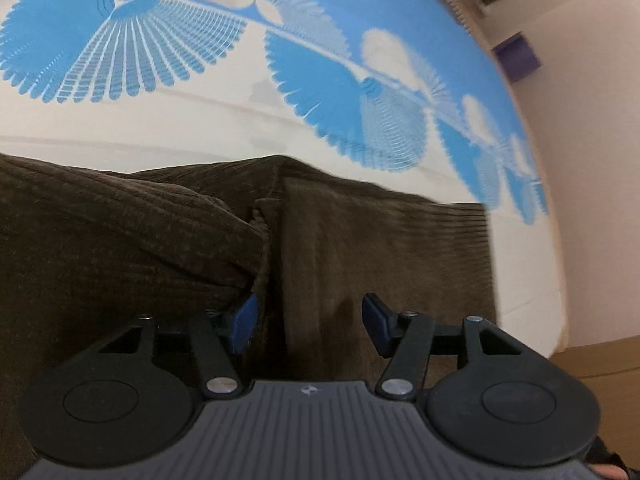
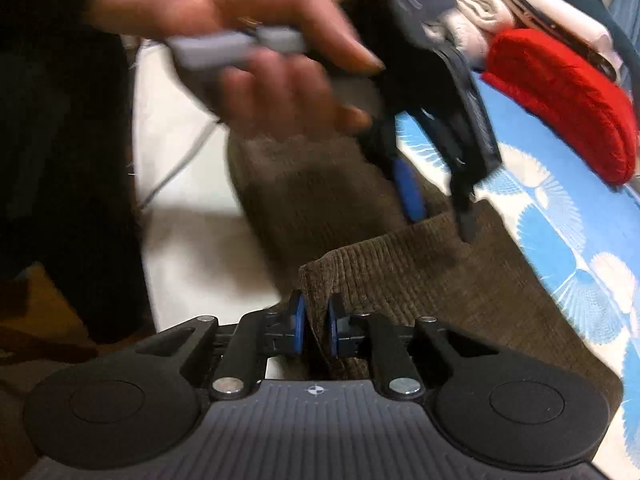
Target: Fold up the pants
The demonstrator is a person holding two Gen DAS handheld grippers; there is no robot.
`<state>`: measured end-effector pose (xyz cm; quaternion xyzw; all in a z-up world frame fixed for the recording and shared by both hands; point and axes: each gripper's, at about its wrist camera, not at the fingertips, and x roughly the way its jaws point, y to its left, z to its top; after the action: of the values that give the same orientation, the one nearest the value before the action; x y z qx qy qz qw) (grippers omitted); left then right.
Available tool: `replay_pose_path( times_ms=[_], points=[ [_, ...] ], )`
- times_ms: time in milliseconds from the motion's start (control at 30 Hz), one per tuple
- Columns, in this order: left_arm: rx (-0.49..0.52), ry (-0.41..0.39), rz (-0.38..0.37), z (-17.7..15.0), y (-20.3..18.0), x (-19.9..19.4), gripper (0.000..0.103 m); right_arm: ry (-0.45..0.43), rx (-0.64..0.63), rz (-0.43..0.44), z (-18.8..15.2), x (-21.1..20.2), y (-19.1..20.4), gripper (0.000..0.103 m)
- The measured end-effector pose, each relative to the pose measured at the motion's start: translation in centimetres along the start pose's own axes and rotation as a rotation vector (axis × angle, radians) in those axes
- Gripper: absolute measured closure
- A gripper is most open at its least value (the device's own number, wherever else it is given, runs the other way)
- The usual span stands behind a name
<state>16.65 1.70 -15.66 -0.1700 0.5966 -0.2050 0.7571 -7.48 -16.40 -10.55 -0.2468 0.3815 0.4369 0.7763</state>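
Note:
Brown corduroy pants [image 1: 380, 248] lie folded on a white and blue sheet [image 1: 200, 120]. My left gripper [image 1: 310, 320] hovers just over them, open, its blue pads spread across a crease; a fold of cloth overlaps the left pad. In the right wrist view the pants [image 2: 420, 280] run away from me, and my right gripper [image 2: 315, 328] is shut on their near edge, cloth pinched between the pads. The left gripper [image 2: 438, 208] shows there too, held by a hand [image 2: 260, 60], open above the far part of the pants.
A red knitted item [image 2: 560, 104] and a pile of white clothes [image 2: 480, 0] lie at the far right of the bed. A thin cable [image 2: 180, 160] crosses the white sheet on the left. A purple box [image 1: 518, 58] stands by the wall.

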Motion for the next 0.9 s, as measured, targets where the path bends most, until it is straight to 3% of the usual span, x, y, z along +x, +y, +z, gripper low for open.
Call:
replay_pose_path(
  times_ms=[67, 133, 167, 233, 300, 400, 467, 500, 567, 733, 900],
  points=[
    [0.006, 0.019, 0.033, 0.2, -0.1, 1.3, 0.04, 0.067, -0.048, 0.015, -0.8, 1.0, 0.9, 0.084],
    [0.06, 0.028, 0.056, 0.2, -0.8, 1.4, 0.068, 0.082, -0.096, 0.012, -1.3, 1.3, 1.8, 0.083],
    [0.095, 0.035, 0.059, 0.2, -1.3, 1.1, 0.071, 0.075, -0.086, 0.008, -1.2, 1.1, 1.7, 0.082],
    [0.19, 0.019, 0.056, 0.3, -2.8, -0.1, 0.082, 0.025, 0.002, -0.008, -0.7, -0.4, 0.2, 0.08],
    [0.254, -0.057, -0.005, 0.2, -4.0, -3.1, 0.083, -0.058, 0.138, -0.064, -0.8, -2.7, -2.2, 0.064],
    [0.275, -0.164, -0.036, 0.4, -4.6, -5.5, 0.083, -0.172, 0.377, -0.231, -2.3, -6.5, -6.1, 0.049],
    [0.247, -0.185, 0.042, 0.9, -3.8, -4.9, 0.081, -0.176, 0.538, -0.346, -4.2, -8.1, -8.6, 0.048],
    [0.21, -0.17, 0.114, 1.2, -3.0, -4.0, 0.077, -0.159, 0.617, -0.406, -5.2, -8.6, -9.6, 0.048],
    [0.19, -0.118, 0.188, 1.2, -2.3, -2.8, 0.076, -0.127, 0.756, -0.478, -7.4, -9.1, -11.3, 0.047],
    [0.154, -0.085, 0.137, -0.4, -1.3, -3.6, 0.04, -0.03, 1.052, -0.437, -13.2, -8.9, -13.0, 0.044],
    [0.125, 0.089, 0.108, -3.1, 0.0, -1.7, 0.039, -0.016, 1.167, -0.375, -15.6, -8.3, -12.5, 0.036]
  ],
)
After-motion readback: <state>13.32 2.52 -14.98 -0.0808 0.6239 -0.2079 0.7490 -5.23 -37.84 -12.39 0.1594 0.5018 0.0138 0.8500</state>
